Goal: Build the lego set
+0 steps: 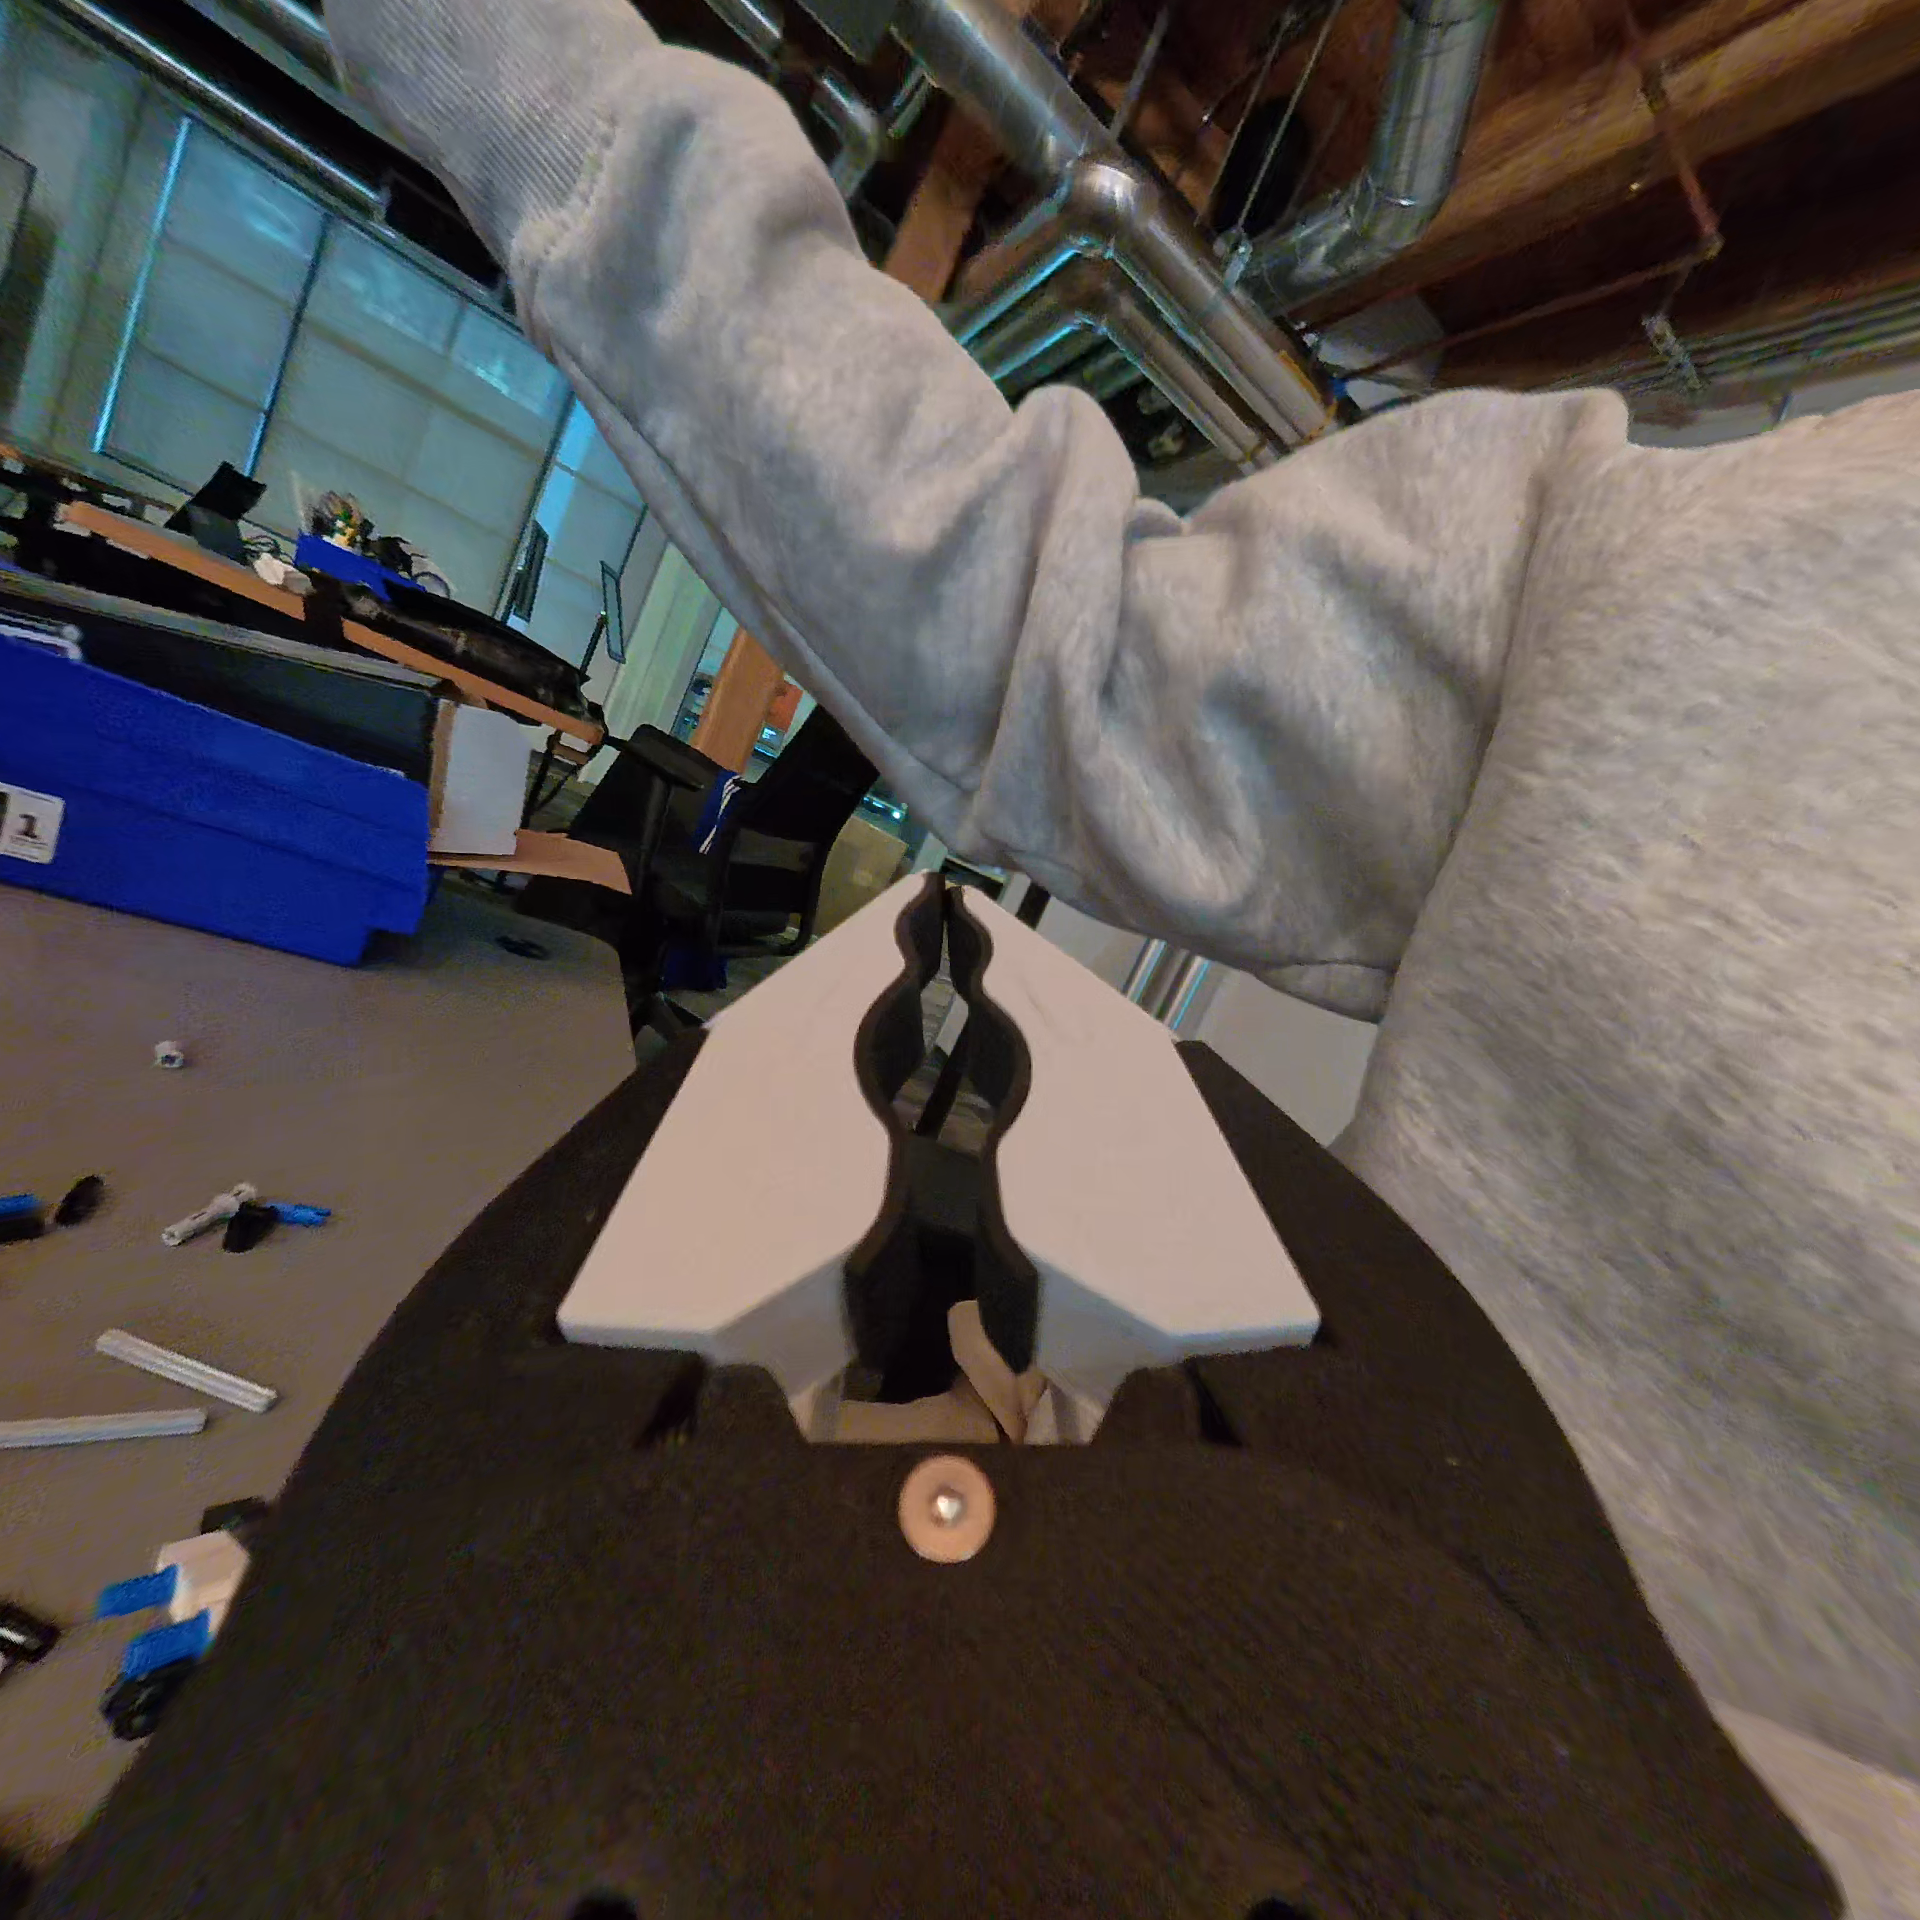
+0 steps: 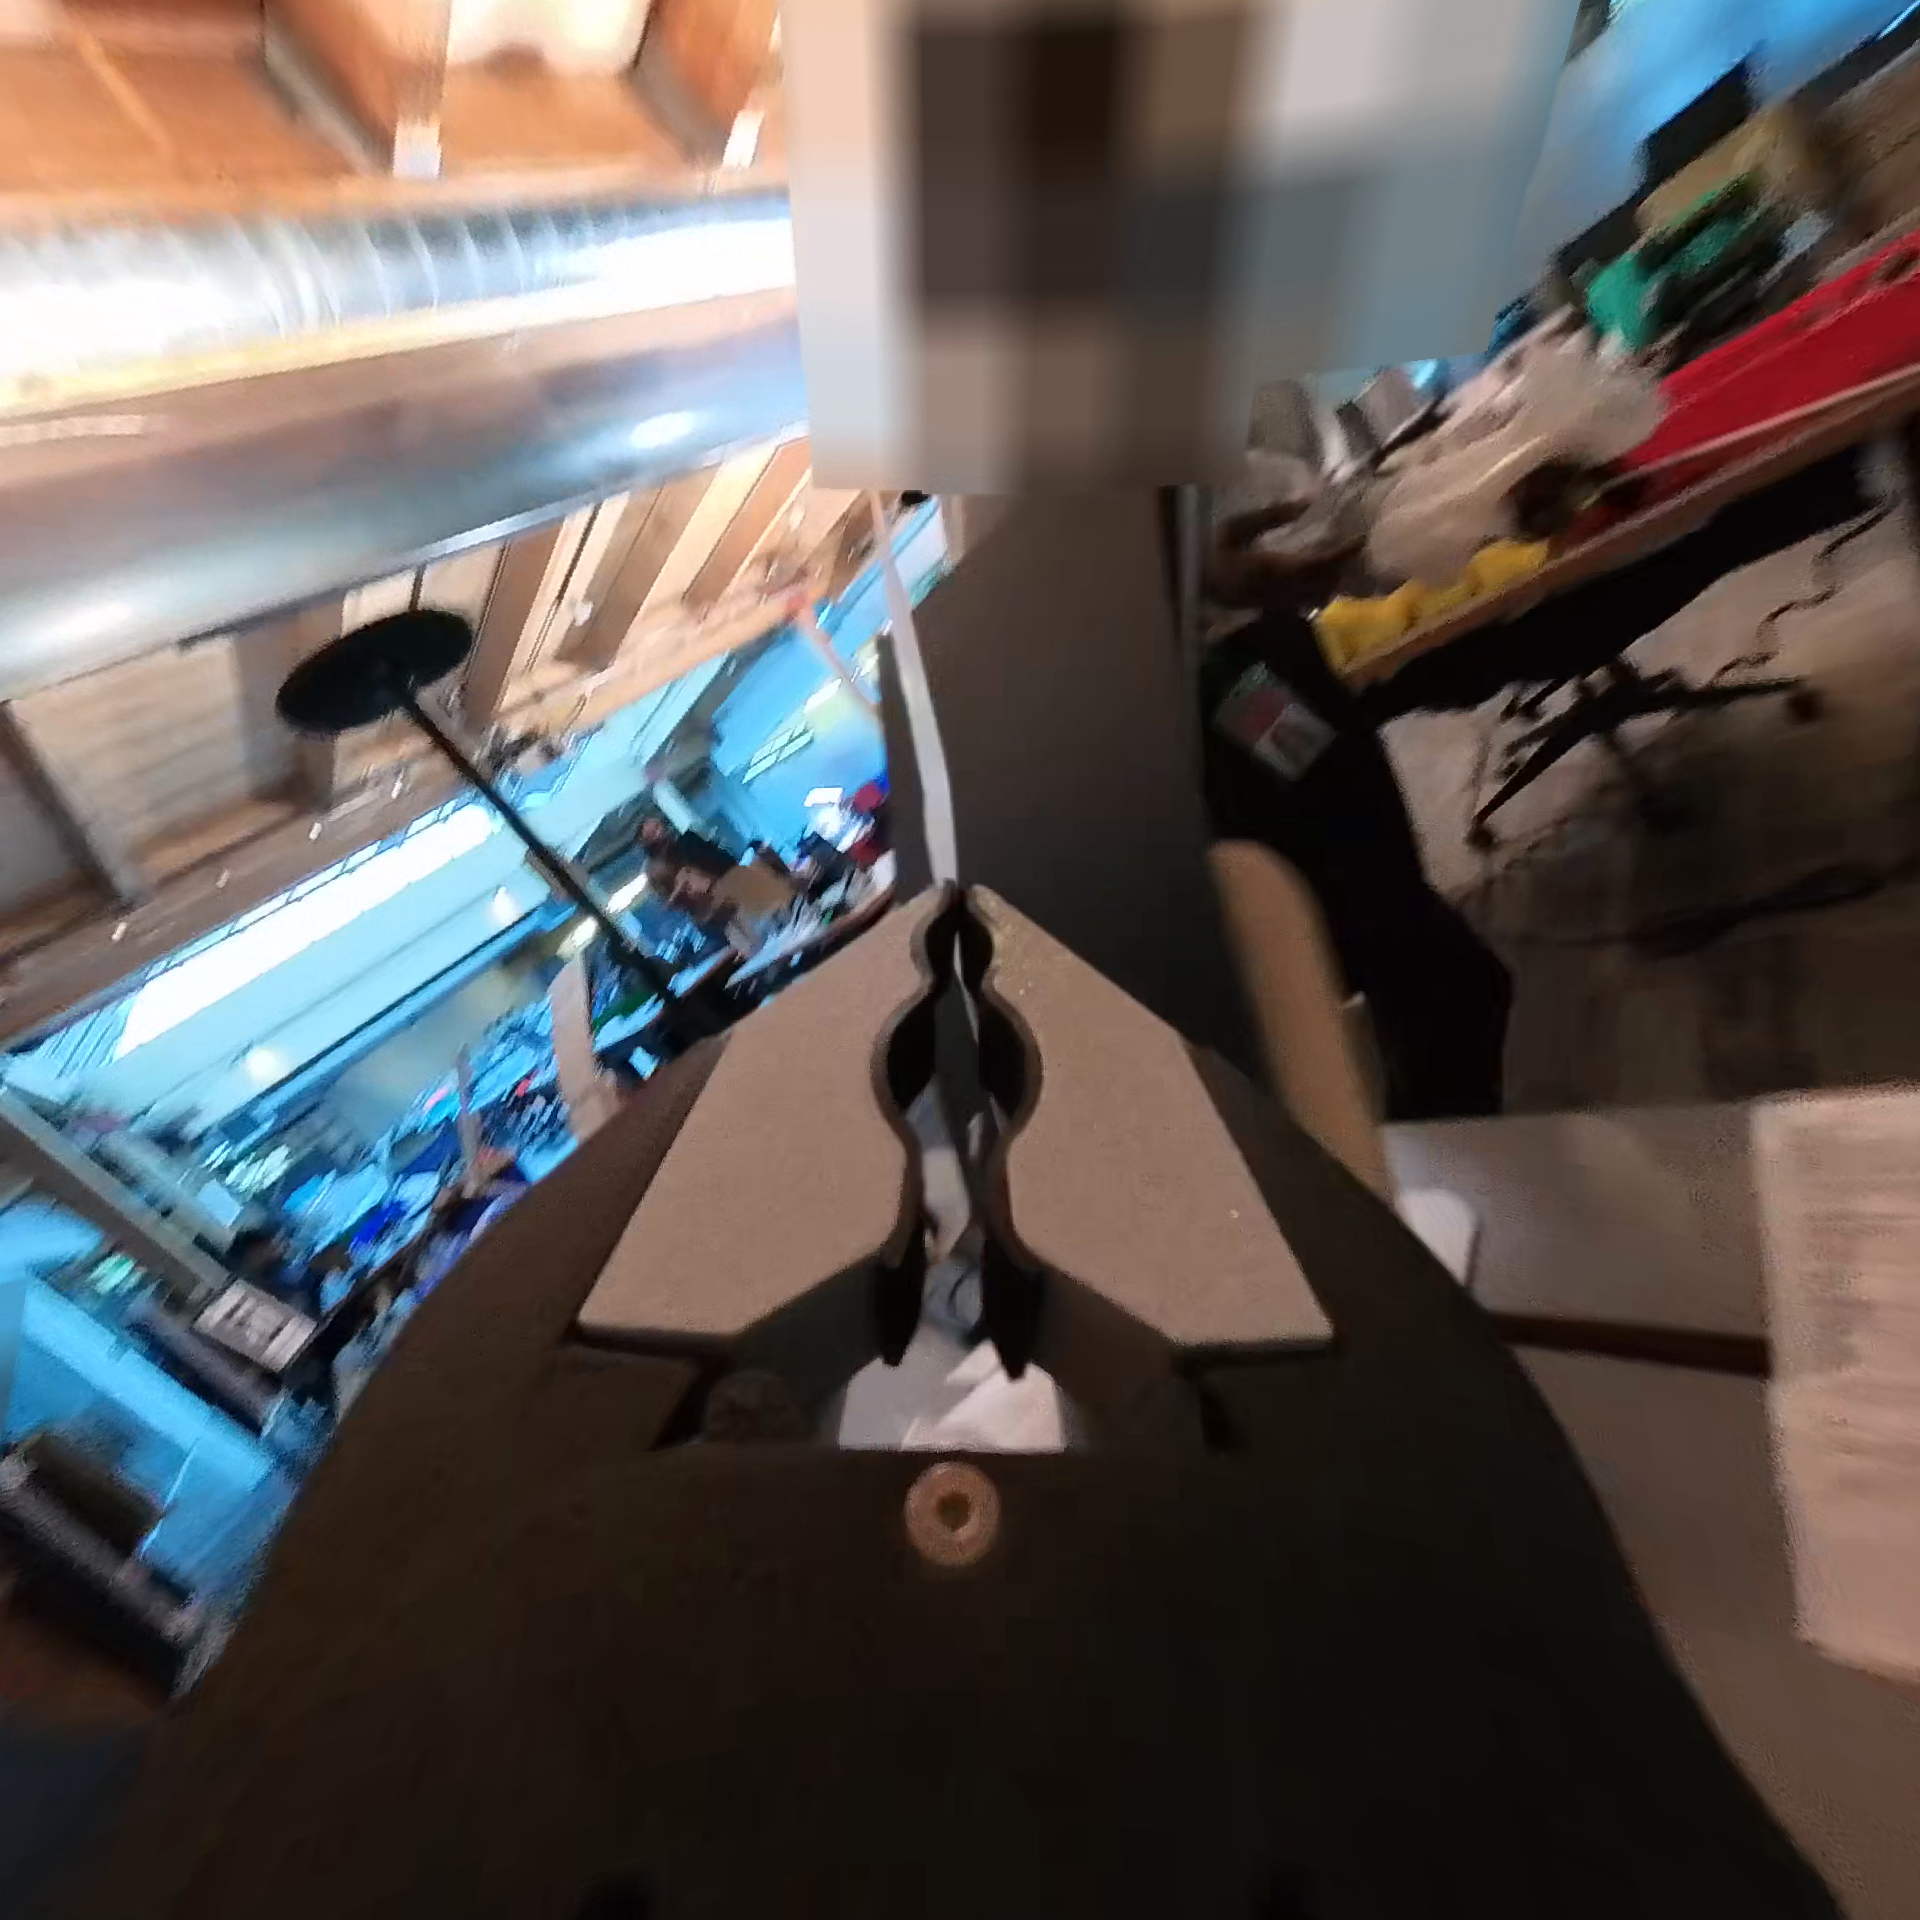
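In the left wrist view my left gripper point(image 1: 943, 896) is shut with nothing between its white fingers, and it points up and away from the table toward a person's grey sleeve point(image 1: 935, 582). Loose lego parts lie on the grey table point(image 1: 343, 1081) at the left: two long grey beams point(image 1: 185, 1370), a grey and blue pin cluster point(image 1: 245, 1218), and a blue, white and black assembly point(image 1: 171, 1631) at the left edge. In the blurred right wrist view my right gripper point(image 2: 960, 902) is shut and empty, raised and pointing into the room.
A blue bin point(image 1: 208, 810) stands at the table's far left, with a black office chair point(image 1: 727, 852) beyond it. In the right wrist view a white sheet of paper point(image 2: 1844, 1371) lies on a grey table point(image 2: 1579, 1216) at the right. A cluttered workbench point(image 2: 1621, 540) stands behind.
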